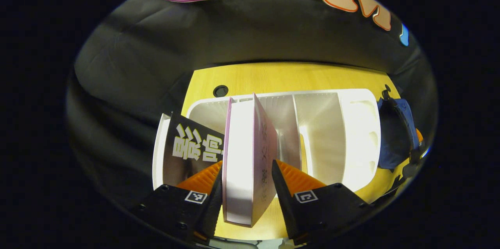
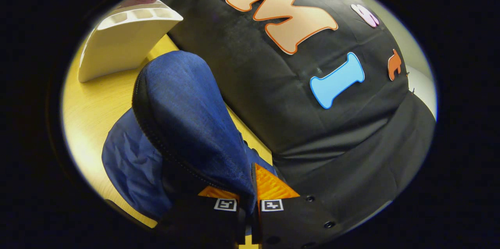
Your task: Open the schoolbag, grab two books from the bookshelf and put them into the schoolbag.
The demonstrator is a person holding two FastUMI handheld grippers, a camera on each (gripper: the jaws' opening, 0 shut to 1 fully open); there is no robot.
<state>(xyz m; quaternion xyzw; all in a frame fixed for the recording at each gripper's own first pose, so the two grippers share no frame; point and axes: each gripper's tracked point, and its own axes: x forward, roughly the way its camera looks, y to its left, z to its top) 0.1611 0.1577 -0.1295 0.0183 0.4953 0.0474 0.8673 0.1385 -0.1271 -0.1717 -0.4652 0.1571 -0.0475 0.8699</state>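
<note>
A: Starting at the left, what stood in the white plastic bookshelf with upright dividers (image 1: 336,124)?

B: In the left gripper view, a black-covered book with pale lettering (image 1: 187,151) leaned at the shelf's left end. Just beside it, to the right, stood a thick pink-covered book with white page edges (image 1: 250,159), upright in the shelf on the yellow wooden table (image 1: 281,79).

A: And the left gripper (image 1: 247,175)?

B: Its fingers (image 1: 293,178) sat on either side of the pink book, narrowed to about its thickness and seemingly pressing both covers near the lower edge. I judged it a real hold.

A: How would that book handle?

B: Stiff and fairly heavy, judging by its thickness. The covers looked smooth, so it might slip. Pinching across both covers, well down the block, seemed right; a hold near a corner could let it swing.

A: Further right?

B: The dark blue fabric schoolbag with a black zip (image 1: 396,134) sat at the shelf's right end.

A: And in the right gripper view?

B: The schoolbag (image 2: 183,112) loomed close, soft and slumping. The right gripper (image 2: 247,190) was nearly closed, pinching a fold of cloth beside the zip. Limp fabric like that would give and sag, so holding the zip edge seemed best to keep the mouth open. Whether the bag was fully unzipped, I couldn't tell.
</note>
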